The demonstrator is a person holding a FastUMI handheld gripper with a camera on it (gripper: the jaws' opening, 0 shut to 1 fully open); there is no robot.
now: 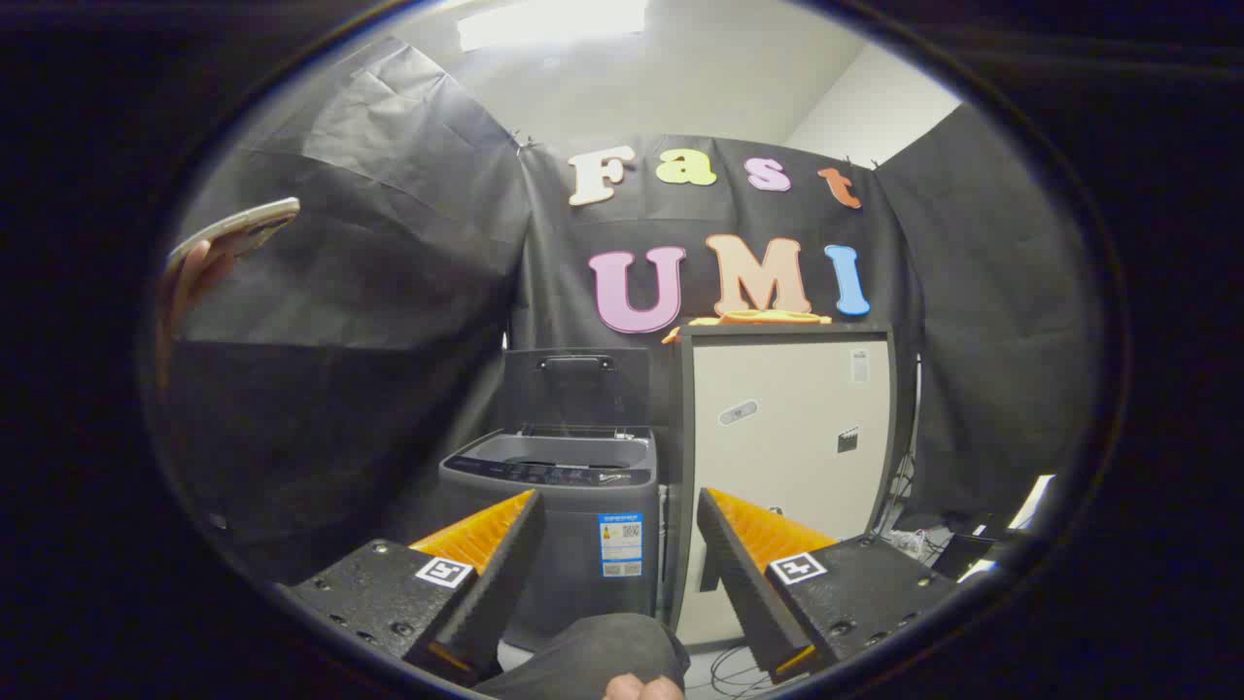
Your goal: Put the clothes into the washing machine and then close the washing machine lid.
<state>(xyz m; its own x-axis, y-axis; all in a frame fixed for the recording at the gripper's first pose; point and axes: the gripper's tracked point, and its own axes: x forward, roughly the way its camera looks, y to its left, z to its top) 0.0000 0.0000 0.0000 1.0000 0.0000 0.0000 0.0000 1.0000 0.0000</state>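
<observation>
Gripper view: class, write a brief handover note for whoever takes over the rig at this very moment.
Gripper: fingers open, holding nothing, aimed at the washing machine beyond them.
Washing machine: grey top-loader, lid raised upright at the back, tub open. Cream cabinet beside it with an orange item on top, too small to tell what it is.
Dark cloth lies low between the fingers, a hand at it; possibly the clothes.
A hand holds up a phone off to the side.
Done: lid open. Left: load clothes, close lid.

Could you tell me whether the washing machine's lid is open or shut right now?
Open: the lid stands upright behind the washing machine, exposing the tub opening. The gripper, jaws apart, holds nothing.
</observation>
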